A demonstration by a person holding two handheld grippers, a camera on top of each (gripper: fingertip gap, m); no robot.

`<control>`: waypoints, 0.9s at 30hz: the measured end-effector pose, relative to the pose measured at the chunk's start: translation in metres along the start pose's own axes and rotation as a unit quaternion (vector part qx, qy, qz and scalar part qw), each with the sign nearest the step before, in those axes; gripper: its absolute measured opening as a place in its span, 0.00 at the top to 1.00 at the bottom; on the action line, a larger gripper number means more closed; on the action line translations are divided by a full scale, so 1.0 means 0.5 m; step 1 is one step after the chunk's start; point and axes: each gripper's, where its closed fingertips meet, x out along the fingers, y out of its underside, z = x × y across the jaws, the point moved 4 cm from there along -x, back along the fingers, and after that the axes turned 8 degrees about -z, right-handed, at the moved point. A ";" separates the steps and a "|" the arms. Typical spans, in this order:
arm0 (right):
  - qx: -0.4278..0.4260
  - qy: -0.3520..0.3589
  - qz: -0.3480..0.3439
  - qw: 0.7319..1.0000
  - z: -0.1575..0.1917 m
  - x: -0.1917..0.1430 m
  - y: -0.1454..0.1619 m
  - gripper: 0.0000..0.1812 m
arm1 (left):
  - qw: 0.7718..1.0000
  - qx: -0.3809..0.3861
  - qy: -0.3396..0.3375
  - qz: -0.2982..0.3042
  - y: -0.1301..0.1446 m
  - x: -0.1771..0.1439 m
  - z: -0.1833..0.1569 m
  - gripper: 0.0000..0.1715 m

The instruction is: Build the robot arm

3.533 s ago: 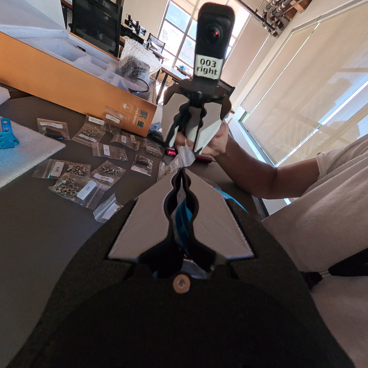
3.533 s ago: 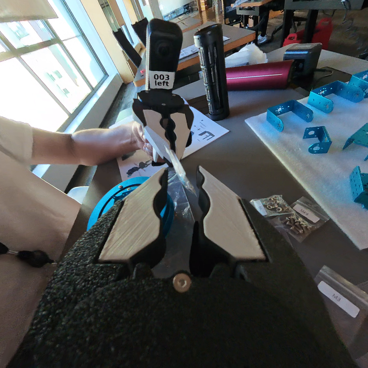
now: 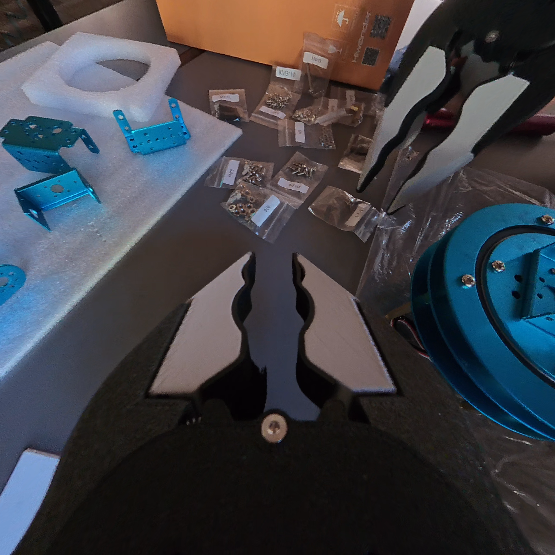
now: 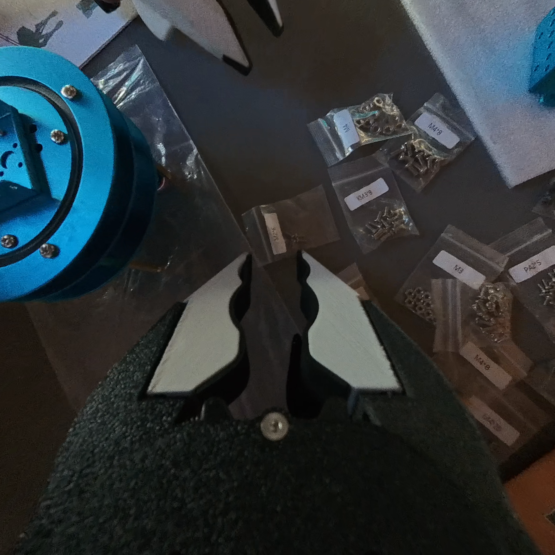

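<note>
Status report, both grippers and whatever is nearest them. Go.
Left gripper open, empty, over bare dark table. Right gripper open, empty, tips at small clear bag. Blue round base beside it, more screw bags opposite.

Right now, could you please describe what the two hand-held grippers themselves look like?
Both look alike. The left hand-held gripper has a rough, grainy black body, with one silver screw at the centre. Two flat white fingers taper to points, their inner edges lined in wavy black. The right hand-held gripper shows the same build. No cables, sleeves or hands are visible.
</note>
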 end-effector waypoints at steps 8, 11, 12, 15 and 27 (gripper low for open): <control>-0.038 0.034 0.010 0.999 0.000 0.022 -0.002 0.94 | 1.000 0.016 0.008 0.013 0.008 0.009 -0.015 0.86; -0.058 0.056 0.010 0.997 -0.006 0.021 -0.003 1.00 | 1.000 0.015 0.005 0.012 0.006 0.008 -0.014 0.86; -0.058 0.053 0.011 0.997 -0.006 0.021 -0.001 1.00 | 1.000 0.015 0.005 0.011 0.006 0.008 -0.014 0.86; -0.050 0.055 0.007 0.997 -0.013 0.015 -0.002 1.00 | 1.000 0.014 0.005 0.011 0.006 0.007 -0.013 0.86; -0.013 0.076 -0.006 0.997 -0.006 0.042 -0.021 0.76 | 1.000 0.017 0.005 0.013 0.006 0.007 -0.015 0.86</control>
